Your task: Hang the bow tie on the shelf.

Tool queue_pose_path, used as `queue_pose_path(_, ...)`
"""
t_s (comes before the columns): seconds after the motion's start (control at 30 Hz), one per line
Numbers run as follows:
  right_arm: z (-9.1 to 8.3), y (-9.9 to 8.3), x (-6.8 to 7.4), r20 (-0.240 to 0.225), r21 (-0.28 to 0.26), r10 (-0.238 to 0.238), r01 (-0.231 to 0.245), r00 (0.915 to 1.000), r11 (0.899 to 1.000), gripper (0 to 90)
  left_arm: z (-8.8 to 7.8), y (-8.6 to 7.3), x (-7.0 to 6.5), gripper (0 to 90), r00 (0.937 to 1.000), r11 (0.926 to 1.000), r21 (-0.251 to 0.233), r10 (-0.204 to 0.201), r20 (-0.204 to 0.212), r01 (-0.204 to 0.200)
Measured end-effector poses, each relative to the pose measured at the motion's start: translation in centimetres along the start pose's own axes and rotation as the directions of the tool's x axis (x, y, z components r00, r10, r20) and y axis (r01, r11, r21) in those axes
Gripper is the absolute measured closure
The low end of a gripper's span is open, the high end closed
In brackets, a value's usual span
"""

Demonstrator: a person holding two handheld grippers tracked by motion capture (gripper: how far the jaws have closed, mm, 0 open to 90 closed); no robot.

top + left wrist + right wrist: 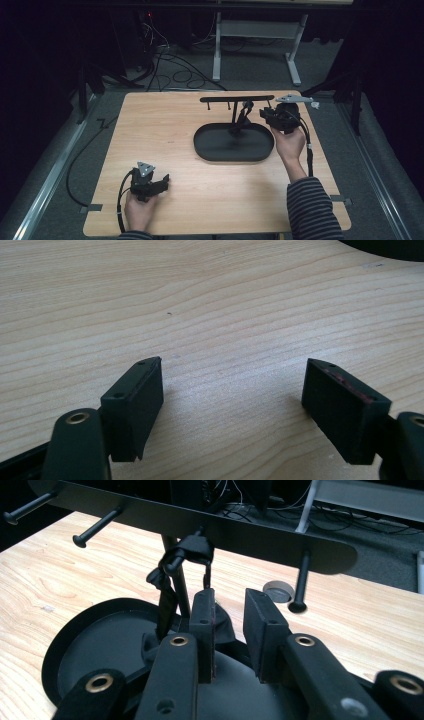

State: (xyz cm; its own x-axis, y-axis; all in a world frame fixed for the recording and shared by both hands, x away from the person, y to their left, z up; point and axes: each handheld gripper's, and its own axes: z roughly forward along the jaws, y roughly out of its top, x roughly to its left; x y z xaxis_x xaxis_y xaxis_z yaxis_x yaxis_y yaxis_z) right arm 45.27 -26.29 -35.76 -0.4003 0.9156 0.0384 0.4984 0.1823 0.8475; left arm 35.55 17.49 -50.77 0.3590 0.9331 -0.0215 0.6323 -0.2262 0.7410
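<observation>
A black stand has an oval tray base (215,150), a thin post and a top bar (237,98) with pegs. A black strap-like item (245,112) hangs from a middle peg beside the post. In the right gripper view this black item (192,547) is looped over the peg, a thin part of it dropping towards my left jaw. My right gripper (230,597) is held just in front of it over the tray (100,645), its jaws a small gap apart. My left gripper (165,180) rests low near the table's front left, wide open (232,365) over bare wood.
The wooden table (165,125) has open room left of the stand. Other pegs (95,527) stick out from the bar (250,535) towards my right gripper. The tray's rim (385,247) lies far ahead of my left gripper. Cables and a desk frame (255,30) lie beyond the table.
</observation>
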Motion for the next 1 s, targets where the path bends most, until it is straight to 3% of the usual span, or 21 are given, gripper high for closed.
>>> queue_pose_path(1.0,-3.5,-2.2,-1.7,-0.017,-0.044,0.032,-0.033,0.9994,0.998,67.9,0.0,0.0,0.0,25.0,1.0000,1.0000,0.004,0.004,-0.003,-0.004)
